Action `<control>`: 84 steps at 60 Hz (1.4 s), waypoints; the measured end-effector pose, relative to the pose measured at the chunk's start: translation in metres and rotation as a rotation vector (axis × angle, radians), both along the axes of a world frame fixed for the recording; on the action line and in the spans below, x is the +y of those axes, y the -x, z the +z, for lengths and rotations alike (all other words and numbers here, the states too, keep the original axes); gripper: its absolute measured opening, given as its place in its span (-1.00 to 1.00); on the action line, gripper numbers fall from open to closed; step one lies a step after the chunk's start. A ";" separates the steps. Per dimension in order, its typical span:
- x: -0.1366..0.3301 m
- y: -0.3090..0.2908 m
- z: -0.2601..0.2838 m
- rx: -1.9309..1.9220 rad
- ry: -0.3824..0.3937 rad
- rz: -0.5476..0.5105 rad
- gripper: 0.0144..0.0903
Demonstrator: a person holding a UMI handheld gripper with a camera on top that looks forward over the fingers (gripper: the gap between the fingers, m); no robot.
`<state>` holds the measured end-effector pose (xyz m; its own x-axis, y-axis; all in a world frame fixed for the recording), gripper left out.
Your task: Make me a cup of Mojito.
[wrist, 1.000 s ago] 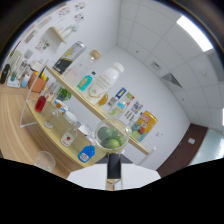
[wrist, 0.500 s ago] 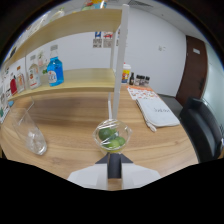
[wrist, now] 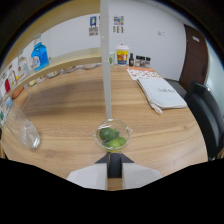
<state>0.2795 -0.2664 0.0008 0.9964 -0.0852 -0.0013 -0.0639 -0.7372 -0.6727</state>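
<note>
- Centrally, a small clear bowl of limes sits just ahead of the gripper, on its midline, above the wooden table.
- Finger state: the dark piece at the gripper's front meets the bowl's near rim; whether the fingers clench the bowl or merely stand by it cannot be told.
- Target relation: an empty clear cup stands on the table to the near left, well apart from the bowl.
- Judgement: any transfer of limes would call for a leftward swing.
- Axis: the bowl is round, so no long axis governs approach; the cup stands upright, mouth open upward.
- Background: a blue bottle stands on the far left shelf; a folded cloth lies far right.
</note>
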 end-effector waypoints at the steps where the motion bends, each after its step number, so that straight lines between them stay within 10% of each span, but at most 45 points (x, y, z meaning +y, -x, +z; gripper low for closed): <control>1: 0.000 0.000 0.000 0.000 0.001 0.003 -0.89; 7: -0.004 -0.005 0.006 -0.011 0.004 -0.003 -0.15; 9: -0.005 -0.006 0.011 -0.018 -0.002 -0.007 0.47; 15: -0.008 -0.009 0.036 -0.053 -0.056 -0.020 0.90; 41: -0.047 0.127 0.176 -0.017 -0.393 0.034 0.87; 63: -0.057 0.237 0.144 0.055 -0.331 0.101 0.89; 84: 0.033 0.245 0.207 0.036 -0.410 0.097 0.89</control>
